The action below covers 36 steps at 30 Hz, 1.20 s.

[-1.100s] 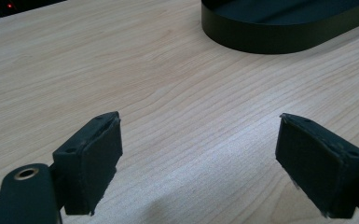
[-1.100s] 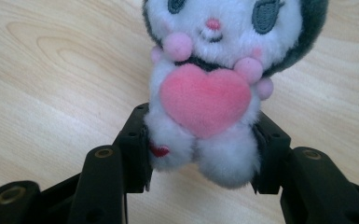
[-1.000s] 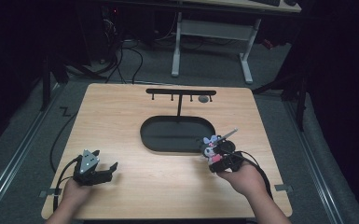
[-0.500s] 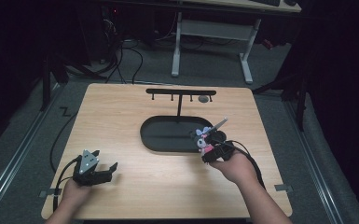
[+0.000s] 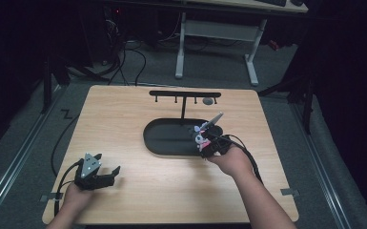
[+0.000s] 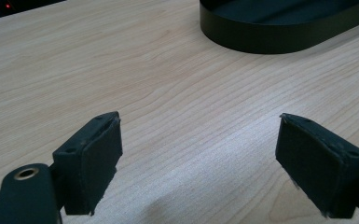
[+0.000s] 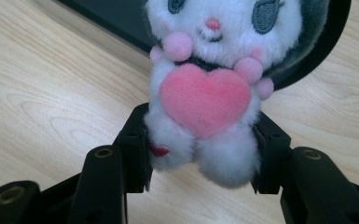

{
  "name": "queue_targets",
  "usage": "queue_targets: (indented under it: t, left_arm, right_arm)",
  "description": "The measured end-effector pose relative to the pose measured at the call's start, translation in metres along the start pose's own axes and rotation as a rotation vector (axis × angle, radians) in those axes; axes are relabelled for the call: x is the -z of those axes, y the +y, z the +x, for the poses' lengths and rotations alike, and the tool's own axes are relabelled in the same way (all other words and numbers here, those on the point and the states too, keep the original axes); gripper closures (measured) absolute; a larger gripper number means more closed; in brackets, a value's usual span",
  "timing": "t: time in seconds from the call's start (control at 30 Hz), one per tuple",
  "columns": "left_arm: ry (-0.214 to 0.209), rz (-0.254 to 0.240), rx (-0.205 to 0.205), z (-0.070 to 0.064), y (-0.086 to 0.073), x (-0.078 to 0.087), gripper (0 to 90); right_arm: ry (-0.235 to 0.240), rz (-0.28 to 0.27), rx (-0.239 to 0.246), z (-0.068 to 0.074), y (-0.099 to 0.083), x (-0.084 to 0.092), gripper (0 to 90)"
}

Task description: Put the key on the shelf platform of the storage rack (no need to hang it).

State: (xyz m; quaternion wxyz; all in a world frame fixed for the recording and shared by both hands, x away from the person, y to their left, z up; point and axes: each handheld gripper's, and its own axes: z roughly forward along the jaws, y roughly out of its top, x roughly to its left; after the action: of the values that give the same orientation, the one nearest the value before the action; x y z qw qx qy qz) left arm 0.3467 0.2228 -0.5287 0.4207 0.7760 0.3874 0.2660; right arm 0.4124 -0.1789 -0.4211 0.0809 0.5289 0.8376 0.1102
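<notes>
Since the earlier frame, my right hand (image 5: 229,160) has slid leftward and a little away from me across the desk (image 5: 138,119), carrying the right tool (image 5: 204,143) from the bare wood beside the black oval tray (image 5: 164,145) to the tray's near right rim. With it has come the plush toy (image 5: 201,136), and its grey ear now pokes up over the tray's right end. My left hand (image 5: 78,195) and the left tool (image 5: 106,175) sit where they were, near the front left corner of the desk.

My right forearm reaches in from the bottom right at a slant, wrist straight, the tool pointing up and to the left toward the tray. In the right gripper view the toy (image 7: 205,84) stands upright between the two black jaws, which squeeze its white legs from both sides; it is a white-faced plush with pink paws hugging a pink heart, and a small red mark shows on one leg. My left forearm comes in low at the bottom left, the tool lying level and aimed to the right. In the left gripper view its jaws stand wide apart over bare wood, with the tray's wall (image 6: 270,39) ahead.

No readable writing shows on the toy, the tools or the desk.
</notes>
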Motion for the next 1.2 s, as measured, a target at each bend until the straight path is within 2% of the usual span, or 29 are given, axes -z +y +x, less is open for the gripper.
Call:
queue_targets:
  t: [0.33,0.7,0.97,1.0,1.17,1.2]
  left_arm:
    - [-0.002,0.001,0.002,0.000,0.000,0.000,15.4]
    - [-0.007,-0.002,0.006,0.001,0.000,0.000,15.4]
    - [-0.006,-0.005,0.008,0.001,-0.001,0.001,15.4]
    - [-0.006,-0.005,0.008,0.001,-0.001,0.001,15.4]
    - [-0.007,-0.006,0.010,0.001,-0.001,0.001,15.4]
    - [-0.007,-0.006,0.010,0.001,-0.001,0.001,15.4]
  right_arm:
    - [0.005,-0.012,-0.005,-0.001,0.024,-0.008,50.4]
    - [0.018,0.004,-0.029,-0.006,0.047,-0.036,50.4]
    - [0.021,0.001,-0.061,-0.011,0.057,-0.048,50.5]
    - [0.015,-0.002,-0.043,-0.012,0.059,-0.049,50.4]
    - [0.016,0.003,-0.051,-0.008,0.062,-0.050,50.4]
    - [0.014,0.007,-0.037,-0.009,0.061,-0.051,50.4]
